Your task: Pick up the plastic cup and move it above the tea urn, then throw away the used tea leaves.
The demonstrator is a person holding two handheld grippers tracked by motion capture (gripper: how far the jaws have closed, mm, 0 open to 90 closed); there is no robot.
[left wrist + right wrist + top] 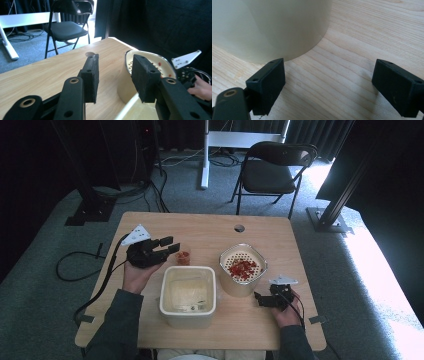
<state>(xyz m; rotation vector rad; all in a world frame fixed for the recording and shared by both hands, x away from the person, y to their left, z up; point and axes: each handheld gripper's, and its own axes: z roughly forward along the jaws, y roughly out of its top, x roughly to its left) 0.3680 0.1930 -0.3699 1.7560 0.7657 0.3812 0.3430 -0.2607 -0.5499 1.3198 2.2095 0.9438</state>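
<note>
A black folding chair (274, 170) is standing on the grey carpet (200, 195) well beyond the far edge of the table (200, 227). Left of the chair, a white frame leg (205, 155) is rising from the carpet, with a white crossbar (240, 139) running toward the chair. Black cables (75, 265) are trailing over the carpet, farther left of the chair. Right of the chair, a dark metal stand (332, 212) is slanting up, and sunlight is falling across the carpet there.
</note>
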